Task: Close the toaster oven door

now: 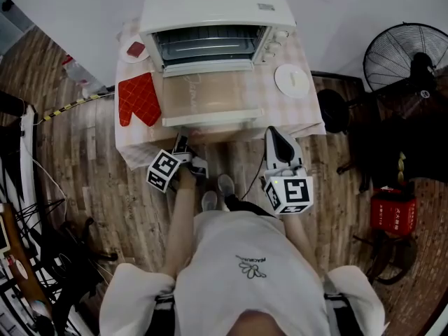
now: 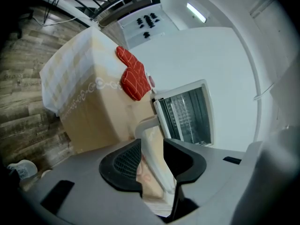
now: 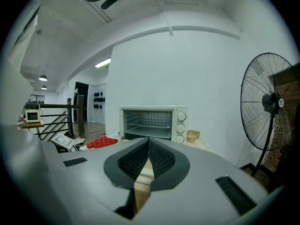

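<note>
Door [image 1: 203, 93] of the oven [image 1: 210, 9] lies fully open; closing is all left. Left gripper [image 2: 152, 149] has jaws apart astride the door's handle [image 2: 146, 124]; right gripper [image 3: 148, 146], near the door, has jaws together, empty.

The right gripper [image 3: 149, 142] has its two jaws shut tight at the tips, and nothing is between them. Past them a white oven [image 3: 152, 123] stands open, so you can see its racks. It has three knobs [image 3: 179, 126] on its right side. A red mitt [image 3: 102, 142] lies to the left. A big fan [image 3: 272, 107] stands on the right, by a white wall [image 3: 187, 69].
</note>
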Motion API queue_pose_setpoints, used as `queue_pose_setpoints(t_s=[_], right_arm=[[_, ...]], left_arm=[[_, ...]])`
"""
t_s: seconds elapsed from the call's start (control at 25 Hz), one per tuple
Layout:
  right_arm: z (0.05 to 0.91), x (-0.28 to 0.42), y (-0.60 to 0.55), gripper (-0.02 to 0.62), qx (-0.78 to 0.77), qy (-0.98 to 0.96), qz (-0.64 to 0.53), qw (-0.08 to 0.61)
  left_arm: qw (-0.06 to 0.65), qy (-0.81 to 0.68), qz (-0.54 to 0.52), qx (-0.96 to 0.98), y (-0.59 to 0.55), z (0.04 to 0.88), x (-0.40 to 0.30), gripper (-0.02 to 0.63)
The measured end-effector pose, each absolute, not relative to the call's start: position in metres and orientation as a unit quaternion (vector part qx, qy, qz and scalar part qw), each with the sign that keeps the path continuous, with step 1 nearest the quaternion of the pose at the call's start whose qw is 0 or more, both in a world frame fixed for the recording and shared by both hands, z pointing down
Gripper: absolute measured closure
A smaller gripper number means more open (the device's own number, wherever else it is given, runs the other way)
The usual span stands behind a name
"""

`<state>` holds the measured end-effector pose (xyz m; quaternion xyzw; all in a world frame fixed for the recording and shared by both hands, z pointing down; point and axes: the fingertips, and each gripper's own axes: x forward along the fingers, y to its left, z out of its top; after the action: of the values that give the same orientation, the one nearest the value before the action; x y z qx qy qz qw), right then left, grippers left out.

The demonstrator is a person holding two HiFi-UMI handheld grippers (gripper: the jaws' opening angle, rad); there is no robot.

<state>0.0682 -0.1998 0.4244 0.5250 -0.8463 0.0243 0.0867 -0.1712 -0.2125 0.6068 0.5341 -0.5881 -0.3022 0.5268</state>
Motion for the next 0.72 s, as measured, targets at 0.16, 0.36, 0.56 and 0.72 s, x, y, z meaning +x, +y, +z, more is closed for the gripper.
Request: queue_pose_setpoints(t_s=[0.16,0.36,0.56,0.72], right_arm=[[0.427,0.074,-0.2,0.586,0.532,-0.841,0.027,0.091],[0.431,0.076,-0.203,0.586,0.534,-0.84,0.03,0.095],[0.434,0.077,-0.204,0.586,0.534,-0.839,0.032,0.102],[0.436,0.078,-0.205,0.586,0.533,-0.839,0.032,0.104]], left_arm=[[0.53,-0.59,-0.301,0.53,-0.216,0.612,-0.172,0.469],[0.536,-0.59,-0.303,0.522,-0.221,0.619,-0.172,0.471],[0.535,-0.595,-0.305,0.516,-0.225,0.622,-0.176,0.477],[0.531,-0.597,-0.306,0.518,-0.232,0.621,-0.177,0.483]])
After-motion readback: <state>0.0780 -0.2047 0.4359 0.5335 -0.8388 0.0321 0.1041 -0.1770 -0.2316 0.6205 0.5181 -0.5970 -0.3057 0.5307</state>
